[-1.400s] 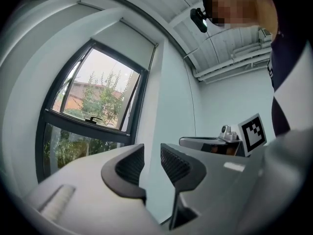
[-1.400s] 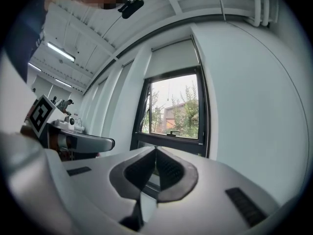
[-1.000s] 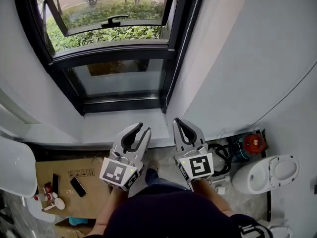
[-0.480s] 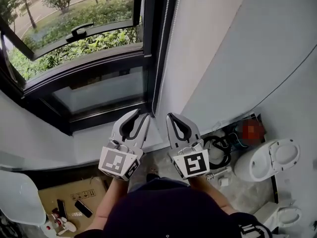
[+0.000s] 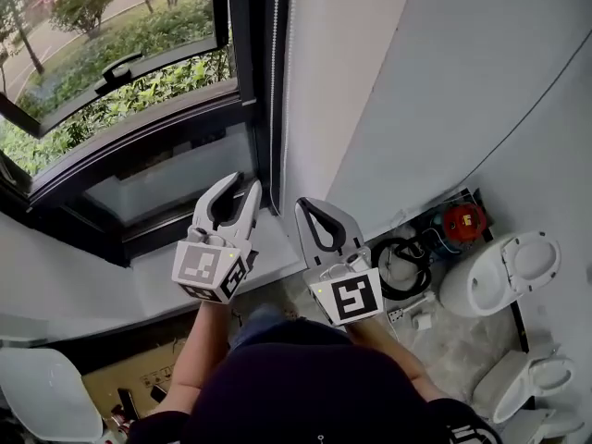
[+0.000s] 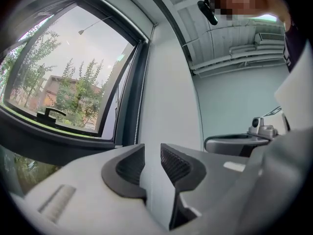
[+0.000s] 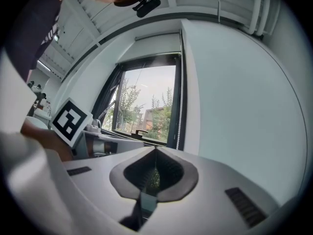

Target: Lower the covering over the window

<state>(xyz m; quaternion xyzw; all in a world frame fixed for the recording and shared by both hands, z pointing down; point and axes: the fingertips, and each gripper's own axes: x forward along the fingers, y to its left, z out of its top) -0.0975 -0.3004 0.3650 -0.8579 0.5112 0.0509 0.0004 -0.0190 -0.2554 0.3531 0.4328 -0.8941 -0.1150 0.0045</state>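
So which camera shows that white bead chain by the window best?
The head view: the bead chain runs long and clear down the dark window frame. The left gripper view and right gripper view also catch it against that frame, but thinner and fainter.

My left gripper [image 5: 242, 186] and right gripper [image 5: 302, 203] both have pale grey moulded shells. Each jaw curves into a loop and is lined inside with black ribbed pads [image 6: 175, 163]. Behind the jaws each gripper carries a white cube, and the left cube [image 5: 211, 271] and right cube [image 5: 347, 296] are printed with black square markers. Dark slotted grilles [image 7: 243, 205] are set into the top of the right shell. I wear a dark top [image 5: 305, 387] whose sleeves leave my forearms bare. A small black camera [image 7: 146, 5] is fixed at my head.
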